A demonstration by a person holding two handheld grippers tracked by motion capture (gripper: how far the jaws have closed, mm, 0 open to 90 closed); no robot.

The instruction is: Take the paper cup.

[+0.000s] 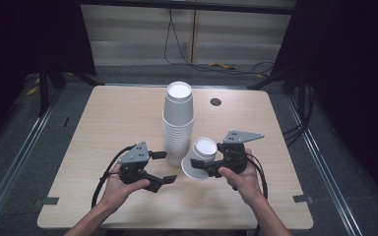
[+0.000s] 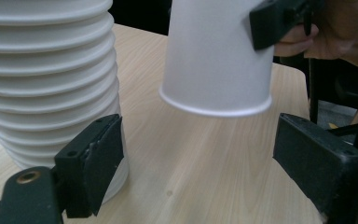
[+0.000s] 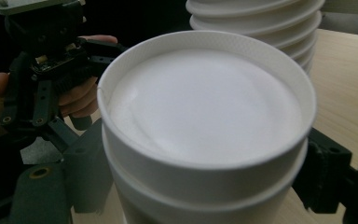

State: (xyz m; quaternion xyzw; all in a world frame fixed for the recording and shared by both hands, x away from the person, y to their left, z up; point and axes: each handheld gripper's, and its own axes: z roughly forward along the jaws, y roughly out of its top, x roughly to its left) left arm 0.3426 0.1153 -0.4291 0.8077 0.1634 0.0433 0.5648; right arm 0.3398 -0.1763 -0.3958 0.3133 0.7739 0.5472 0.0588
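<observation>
R hand-held gripper [image 1: 200, 166] pinches the upside-down paper cups [image 1: 200, 160], tilted, rim just above the table [image 1: 128, 113] beside the tall cup stack [image 1: 178, 123], prob. lifted off for separating. In the right gripper view two nested rims show. L hand-held gripper [image 1: 163, 167] spread, empty, near stack base. Count unclear.

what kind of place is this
Probably a recording studio or lab rig, not a home: a bare light wooden table ringed by black curtains, loose black cables across the grey floor, and a tall stack of white paper cups.
</observation>
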